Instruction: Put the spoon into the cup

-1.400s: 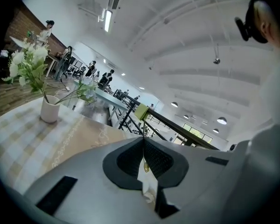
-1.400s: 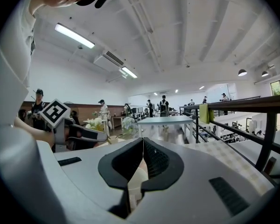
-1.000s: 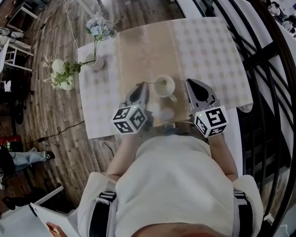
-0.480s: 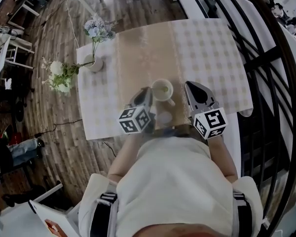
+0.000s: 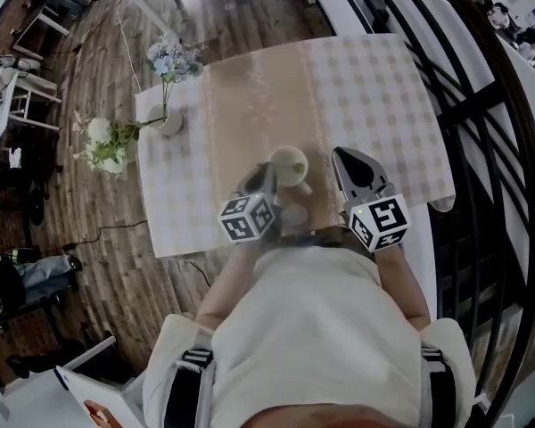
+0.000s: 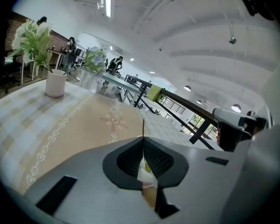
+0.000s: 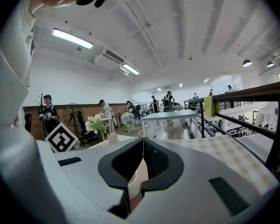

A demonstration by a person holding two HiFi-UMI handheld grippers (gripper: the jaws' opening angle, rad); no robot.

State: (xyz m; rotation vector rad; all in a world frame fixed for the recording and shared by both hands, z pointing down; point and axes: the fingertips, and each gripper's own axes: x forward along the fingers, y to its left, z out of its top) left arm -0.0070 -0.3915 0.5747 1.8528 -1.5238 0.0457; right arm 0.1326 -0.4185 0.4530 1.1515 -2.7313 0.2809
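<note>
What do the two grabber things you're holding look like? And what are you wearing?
The left gripper and the right gripper are smooth grey plastic, wide at the back and narrowing to a point. Inside the jaws are black ribbed pads. Each one carries a cube with black-and-white square patterns. The person wears a pale top with dark straps.

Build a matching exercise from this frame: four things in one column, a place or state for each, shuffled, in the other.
Things:
1. cup
2. white vase
3. left gripper
4. right gripper

Place or state:
A. jaws shut, nothing between them
B. on the tan runner, between the two grippers
C. jaws shut on the thin spoon handle
D. on the checked cloth, at its far left corner

Pairs: 1-B, 2-D, 3-C, 4-A.
</note>
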